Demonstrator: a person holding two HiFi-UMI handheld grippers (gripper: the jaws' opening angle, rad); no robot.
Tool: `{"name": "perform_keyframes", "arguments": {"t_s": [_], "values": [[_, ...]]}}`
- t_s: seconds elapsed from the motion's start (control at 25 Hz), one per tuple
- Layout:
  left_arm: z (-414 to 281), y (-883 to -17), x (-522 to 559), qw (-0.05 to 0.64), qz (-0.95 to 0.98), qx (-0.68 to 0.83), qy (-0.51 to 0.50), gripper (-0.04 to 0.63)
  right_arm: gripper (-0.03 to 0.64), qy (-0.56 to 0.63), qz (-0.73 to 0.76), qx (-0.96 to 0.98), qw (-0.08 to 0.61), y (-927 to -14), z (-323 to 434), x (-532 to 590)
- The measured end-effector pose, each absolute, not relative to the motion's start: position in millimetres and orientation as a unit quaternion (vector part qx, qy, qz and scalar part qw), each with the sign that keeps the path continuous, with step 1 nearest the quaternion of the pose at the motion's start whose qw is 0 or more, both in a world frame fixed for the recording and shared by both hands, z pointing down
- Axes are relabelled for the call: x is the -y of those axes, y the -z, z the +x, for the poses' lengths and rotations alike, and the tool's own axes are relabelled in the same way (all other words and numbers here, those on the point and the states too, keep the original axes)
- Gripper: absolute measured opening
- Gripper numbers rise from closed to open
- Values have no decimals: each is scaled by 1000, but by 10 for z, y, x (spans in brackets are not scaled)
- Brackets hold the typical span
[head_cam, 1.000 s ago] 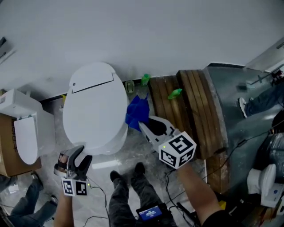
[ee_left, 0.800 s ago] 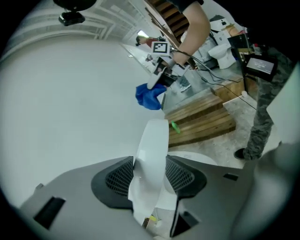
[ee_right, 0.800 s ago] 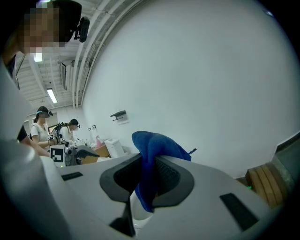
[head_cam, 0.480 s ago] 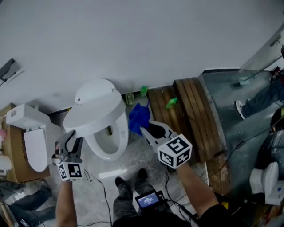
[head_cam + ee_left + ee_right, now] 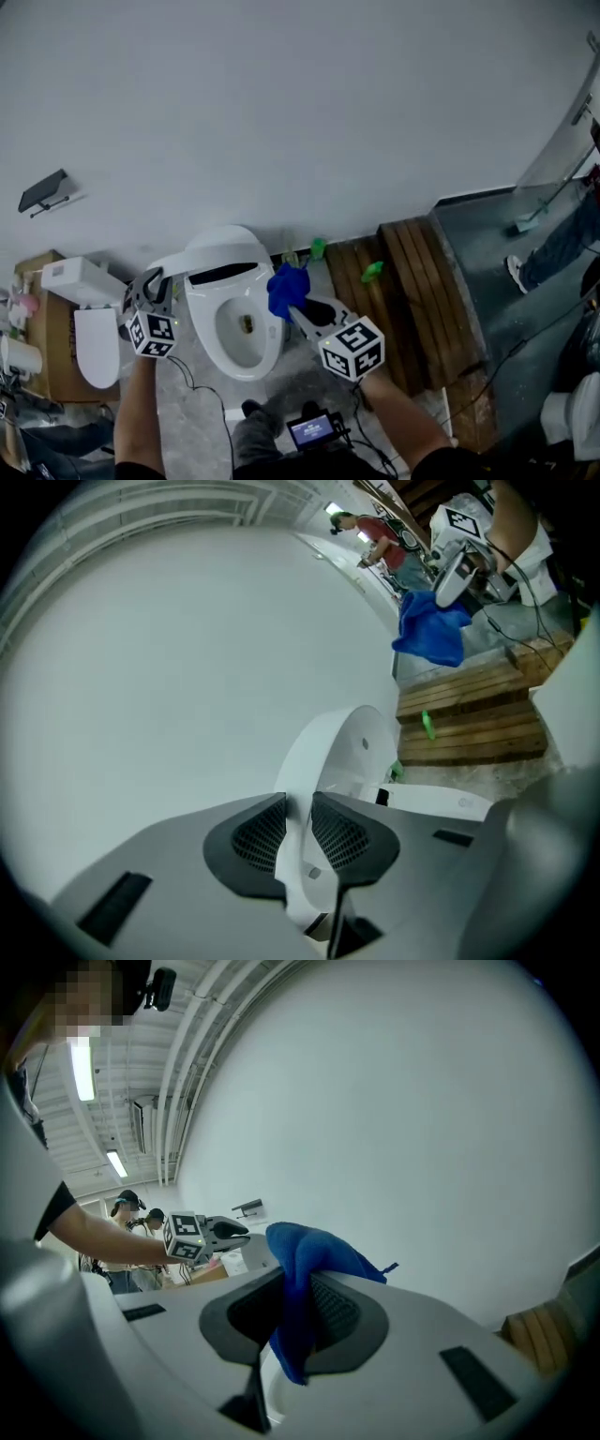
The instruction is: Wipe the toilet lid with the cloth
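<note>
The white toilet's lid [image 5: 223, 255] stands raised over the open bowl [image 5: 239, 330]. My left gripper [image 5: 150, 284] is at the lid's left edge. In the left gripper view the lid's rim [image 5: 298, 855] runs between the two pads, which have just been closing onto it; the rest of the lid [image 5: 342, 752] rises beyond. My right gripper [image 5: 302, 314] hovers at the bowl's right side, shut on a bunched blue cloth [image 5: 285, 287]. The cloth [image 5: 307, 1265] hangs between its pads in the right gripper view, with the left gripper [image 5: 236, 1232] beyond.
A wooden pallet [image 5: 417, 281] lies right of the toilet, with a green bottle [image 5: 372, 272] on it and another [image 5: 318, 248] by the wall. A second white toilet [image 5: 82, 323] on a cardboard box stands left. A person's legs [image 5: 553, 248] are at far right.
The lid was flat on the toilet; it now stands raised, with the bowl open. My left gripper rose with the lid's edge. The right gripper with the cloth rose a little.
</note>
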State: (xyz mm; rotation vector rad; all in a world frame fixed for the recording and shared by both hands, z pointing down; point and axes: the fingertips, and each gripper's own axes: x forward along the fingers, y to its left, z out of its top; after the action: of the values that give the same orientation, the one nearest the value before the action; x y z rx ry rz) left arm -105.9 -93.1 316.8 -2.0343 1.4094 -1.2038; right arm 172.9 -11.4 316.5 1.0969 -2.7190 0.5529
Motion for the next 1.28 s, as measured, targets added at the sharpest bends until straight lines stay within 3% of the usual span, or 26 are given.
{"name": "perform_keyframes", "arguments": {"t_s": [0.72,1.28], "values": [[-1546,-2735,2924,212,-762,-413,452,71,69,-198,393,895,80,-3221,149,1425],[-1712,-2754,3669,148,-802,-377,439,71,69,-141,419,893,88,-3137,-771,2858]]}}
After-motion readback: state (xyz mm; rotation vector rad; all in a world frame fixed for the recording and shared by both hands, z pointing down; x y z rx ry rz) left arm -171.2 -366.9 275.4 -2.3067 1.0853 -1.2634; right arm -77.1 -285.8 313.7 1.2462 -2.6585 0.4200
